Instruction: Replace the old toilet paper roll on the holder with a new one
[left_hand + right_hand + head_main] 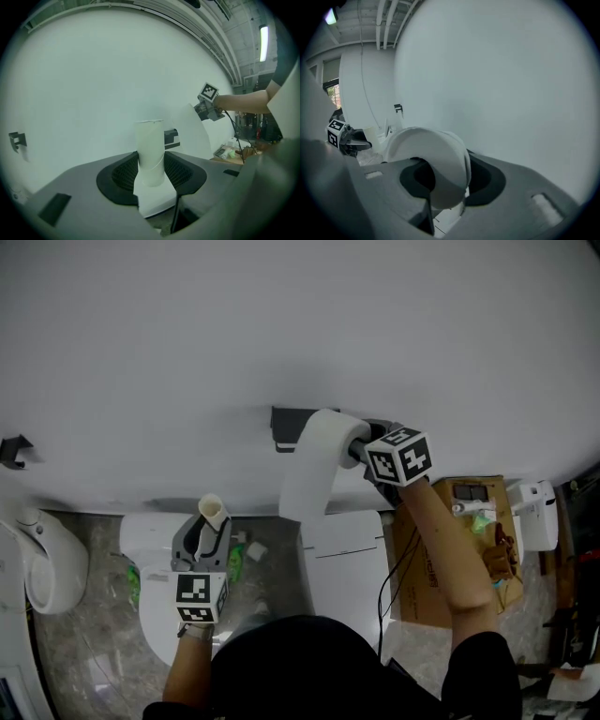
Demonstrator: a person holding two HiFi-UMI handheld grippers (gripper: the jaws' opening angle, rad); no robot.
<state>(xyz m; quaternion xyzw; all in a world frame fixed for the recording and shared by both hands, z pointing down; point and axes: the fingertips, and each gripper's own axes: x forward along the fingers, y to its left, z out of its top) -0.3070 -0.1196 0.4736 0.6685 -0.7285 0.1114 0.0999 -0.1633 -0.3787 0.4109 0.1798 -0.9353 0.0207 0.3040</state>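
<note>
The right gripper (364, 448) is closed on the new roll (328, 439), at about 1 o'clock in the head view, right by the holder (284, 427) on the wall. A tail of paper hangs from it toward 6 o'clock. The left gripper (208, 532), at 8 o'clock, pinches the old tube (213, 511) upright between its jaws. The roll looks light and soft and would likely dent under a hard squeeze, so a gentle hold across its body suits. The tube is thin card and easily crushed.
</note>
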